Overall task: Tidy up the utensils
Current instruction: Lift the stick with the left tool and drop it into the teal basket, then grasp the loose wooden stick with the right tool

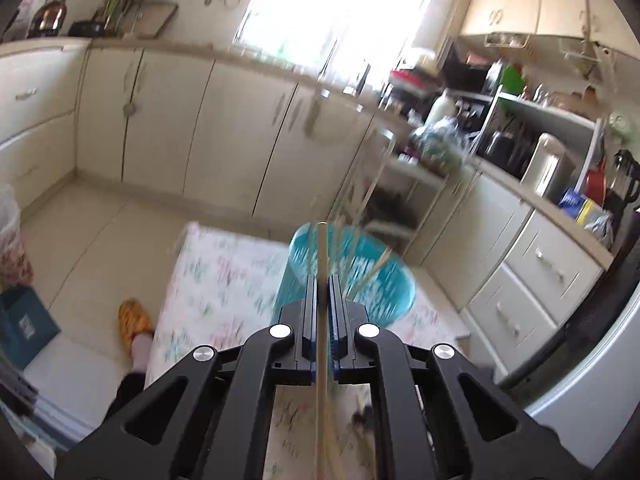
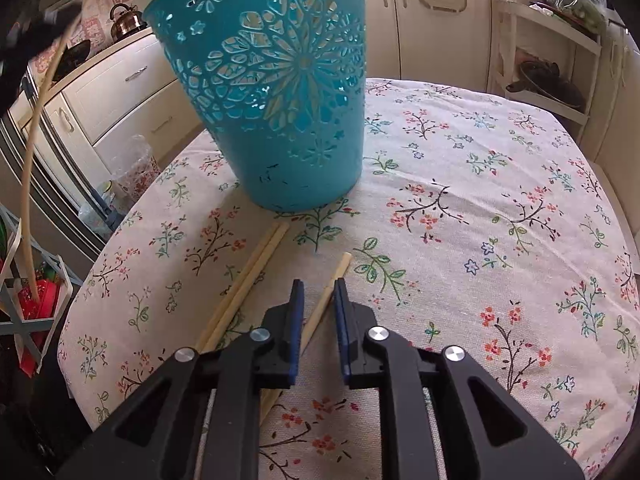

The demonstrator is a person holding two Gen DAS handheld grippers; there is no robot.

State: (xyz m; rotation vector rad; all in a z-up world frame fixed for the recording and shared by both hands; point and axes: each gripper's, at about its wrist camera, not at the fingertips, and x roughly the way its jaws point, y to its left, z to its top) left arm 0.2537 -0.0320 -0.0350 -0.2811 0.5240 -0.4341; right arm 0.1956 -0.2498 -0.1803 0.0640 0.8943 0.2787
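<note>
My left gripper (image 1: 322,278) is shut on a pale wooden chopstick (image 1: 321,248), held high above the teal cut-out basket (image 1: 348,276), which holds other chopsticks. In the right wrist view the same basket (image 2: 280,92) stands upright on the floral tablecloth (image 2: 480,200). My right gripper (image 2: 319,286) is open, low over the cloth, its fingers either side of a single chopstick (image 2: 332,284). Two more chopsticks (image 2: 248,280) lie side by side to its left. The left gripper's chopstick (image 2: 36,128) shows at the far left of that view.
The table stands in a kitchen with cream cabinets (image 1: 200,120) around it. A fridge (image 1: 592,360) is at the right, an open shelf unit (image 2: 552,60) behind the table, a person's orange slipper (image 1: 134,320) on the floor at the left.
</note>
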